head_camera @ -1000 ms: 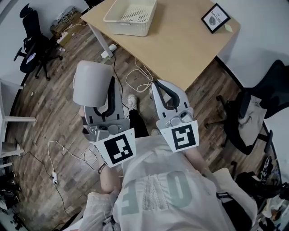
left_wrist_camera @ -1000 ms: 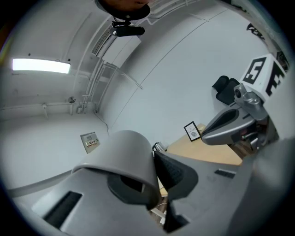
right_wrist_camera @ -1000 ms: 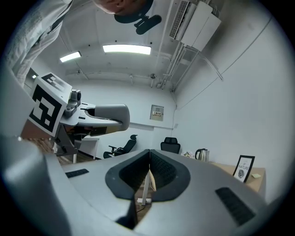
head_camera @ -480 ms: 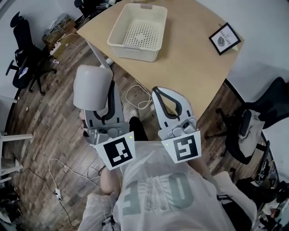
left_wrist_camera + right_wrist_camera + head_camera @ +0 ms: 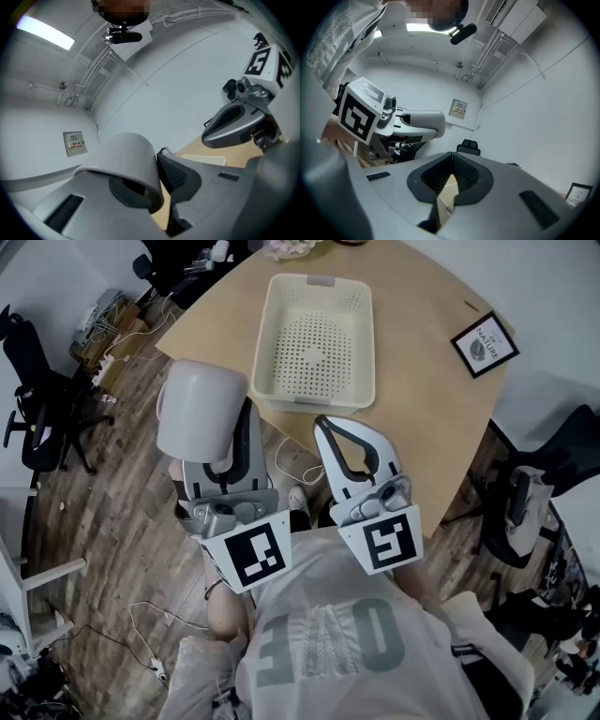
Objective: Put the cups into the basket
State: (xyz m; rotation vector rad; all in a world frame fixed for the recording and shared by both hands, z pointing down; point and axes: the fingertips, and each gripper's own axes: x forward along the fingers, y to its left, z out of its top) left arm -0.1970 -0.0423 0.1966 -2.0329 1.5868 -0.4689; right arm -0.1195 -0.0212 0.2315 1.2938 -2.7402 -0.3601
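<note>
A: The counter (image 5: 422,399) and the basket (image 5: 264,352) have come much nearer in the head view over the last second. The basket now lies just ahead of both grippers.

B: And the cup (image 5: 200,411)?

A: The left gripper (image 5: 234,432) has it pinched by one wall. One jaw seems to reach inside the mouth while the other pad presses from outside. The cup hangs off to the gripper's left, over the wooden floor (image 5: 112,521), short of the counter's edge.

B: The right gripper (image 5: 342,437)?

A: Jaws together, nothing between them, carried alongside.

B: What worries you?

A: That one-sided pinch. With the cup's weight off to one side, a quick swing could make it pivot or slip out. Letting go before it clears the near rim would drop it on the floor. Coming in low could knock the basket, which looks light and sits near the counter's edge.
</note>
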